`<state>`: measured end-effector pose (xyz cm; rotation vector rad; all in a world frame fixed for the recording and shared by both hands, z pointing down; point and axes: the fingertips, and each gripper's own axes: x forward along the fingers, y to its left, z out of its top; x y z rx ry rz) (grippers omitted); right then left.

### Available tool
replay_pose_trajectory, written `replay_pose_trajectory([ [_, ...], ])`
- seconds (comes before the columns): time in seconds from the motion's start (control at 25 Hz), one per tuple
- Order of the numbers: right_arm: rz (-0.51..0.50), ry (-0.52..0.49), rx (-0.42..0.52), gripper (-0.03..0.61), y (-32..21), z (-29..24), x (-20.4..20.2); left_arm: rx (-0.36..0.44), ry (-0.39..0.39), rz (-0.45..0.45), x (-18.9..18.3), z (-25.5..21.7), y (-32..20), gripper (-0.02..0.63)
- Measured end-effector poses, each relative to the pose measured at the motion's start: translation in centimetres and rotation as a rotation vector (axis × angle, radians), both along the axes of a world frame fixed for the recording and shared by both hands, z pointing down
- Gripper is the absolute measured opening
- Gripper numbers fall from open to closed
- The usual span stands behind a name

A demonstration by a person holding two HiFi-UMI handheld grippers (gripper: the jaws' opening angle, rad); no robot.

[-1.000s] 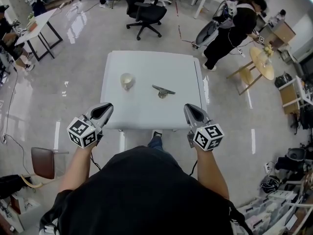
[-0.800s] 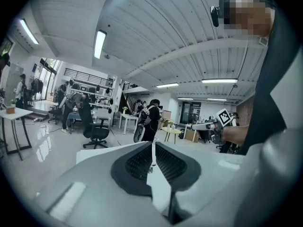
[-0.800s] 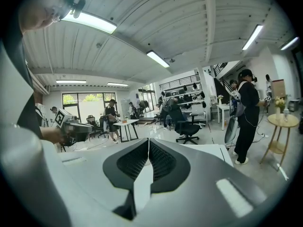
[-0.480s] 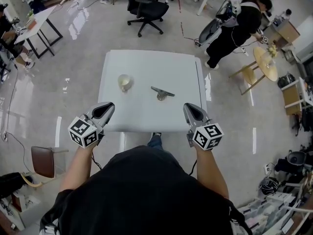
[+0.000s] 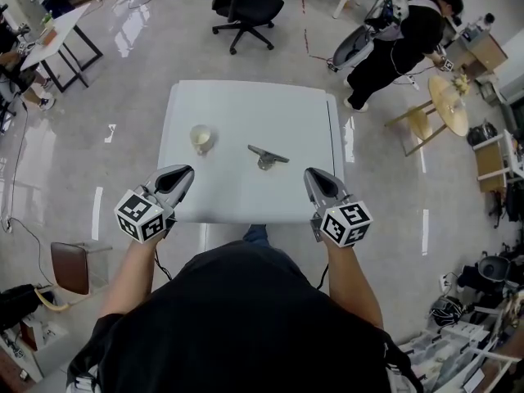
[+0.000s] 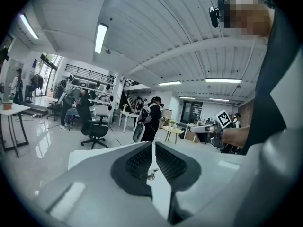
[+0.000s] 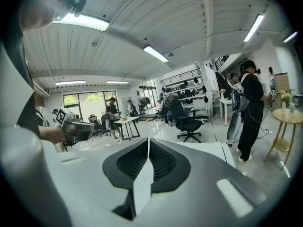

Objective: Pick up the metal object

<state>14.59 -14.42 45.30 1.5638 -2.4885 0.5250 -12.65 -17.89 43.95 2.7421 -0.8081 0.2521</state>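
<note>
Metal object (image 5: 267, 156) lies flat near mid-surface (image 5: 246, 109), untouched. A small cup (image 5: 201, 138) sits apart on its left. Left gripper (image 5: 182, 173) & right gripper (image 5: 313, 176) hover over the near edge, one each side, well short of the object. Both sets of fingers are pressed together w/ nothing btwn them. Pickup looks unstarted: reach, open, grasp & lift all remain.
</note>
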Motion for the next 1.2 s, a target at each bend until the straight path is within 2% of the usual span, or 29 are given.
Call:
replay_pose_trajectory([
  [0.12, -0.008, 0.0, -0.006, 0.056, -0.9, 0.2, 0.4, -0.003, 0.008, 0.011, 0.9, 0.1, -0.7, 0.041],
  [0.2, -0.014, 0.003, -0.01, 0.075, -1.3, 0.5, 0.6, -0.007, 0.006, 0.021, 1.5, 0.3, -1.0, 0.079],
  [0.36, -0.027, 0.01, -0.016, 0.136, -2.1, 1.0, 1.0, -0.011, -0.009, 0.035, 2.6, 0.9, -1.5, 0.159],
  [0.48, -0.034, 0.016, -0.019, 0.174, -2.5, 1.4, 1.2, -0.018, -0.012, 0.039, 3.3, 1.2, -1.9, 0.187],
  [0.68, -0.049, 0.024, -0.043, 0.195, -2.9, 2.4, 1.4, -0.03, -0.03, 0.039, 4.0, 1.6, -2.6, 0.192],
  [1.2, -0.115, 0.069, -0.14, 0.196, -4.7, 7.2, 0.8, -0.074, -0.053, 0.034, 4.3, 3.5, -3.5, 0.19],
])
